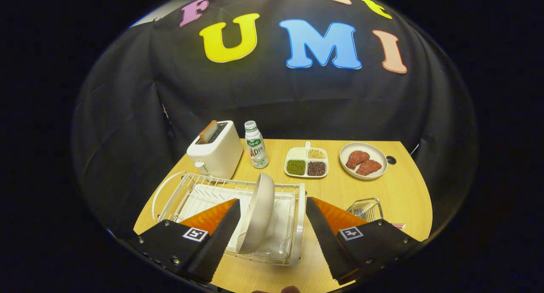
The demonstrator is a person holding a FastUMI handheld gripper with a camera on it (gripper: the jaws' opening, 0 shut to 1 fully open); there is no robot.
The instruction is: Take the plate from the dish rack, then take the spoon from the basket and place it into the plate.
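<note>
White plate [259, 214] upright on edge in dish rack [187, 191].

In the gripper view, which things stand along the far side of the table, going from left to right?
Toaster → bottle → divided tray of beans → plate of meat. Nearer, the tongs are open, with the plate upright in the dish rack between them.

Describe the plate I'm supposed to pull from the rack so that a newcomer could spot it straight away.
Start at the white wire dish rack on the near side of the wooden table, in front of the toaster. The plate stands on edge in it, between the open gripper fingers. Unlike the flat plate of meat and the divided tray farther back, it is empty and upright.
</note>
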